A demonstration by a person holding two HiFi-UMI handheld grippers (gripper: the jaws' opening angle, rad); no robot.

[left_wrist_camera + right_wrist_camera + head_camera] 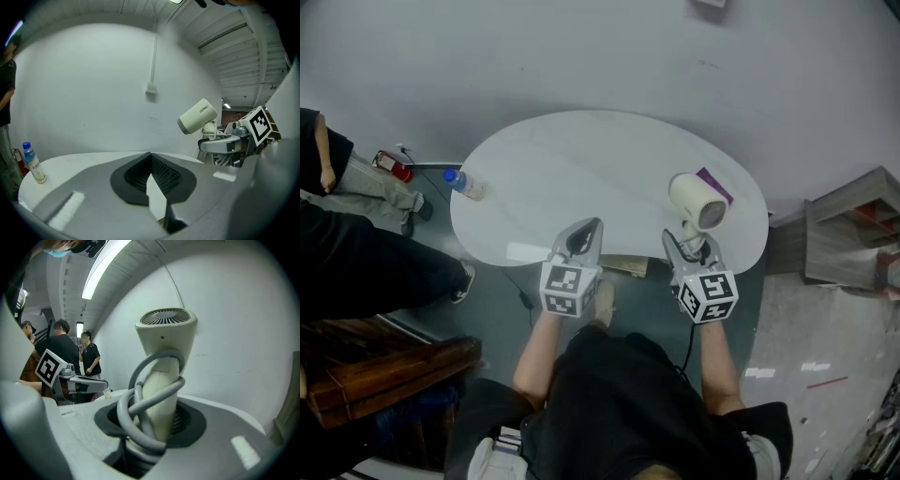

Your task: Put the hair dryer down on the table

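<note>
Pinching the hair dryer (pixel 697 201) by its cord-wrapped handle (pixel 161 404), the right gripper (pixel 687 246) holds it upright above the table (pixel 562 169), at the near edge. It looks rigid, smooth and top-heavy, so the low handle grip suits it. The left gripper (pixel 584 234) has its fingers pressed together, empty.

Bottle (pixel 467 184): clear, blue cap, upright near the table's (pixel 581 159) left edge.
Purple item (pixel 713 185): flat, near the right edge.
Red object (pixel 392 166): on the floor beyond the left edge.
Shelf unit (pixel 853 234): grey, right of the table.
Onlookers (pixel 63 350): standing, dark shirts.
</note>
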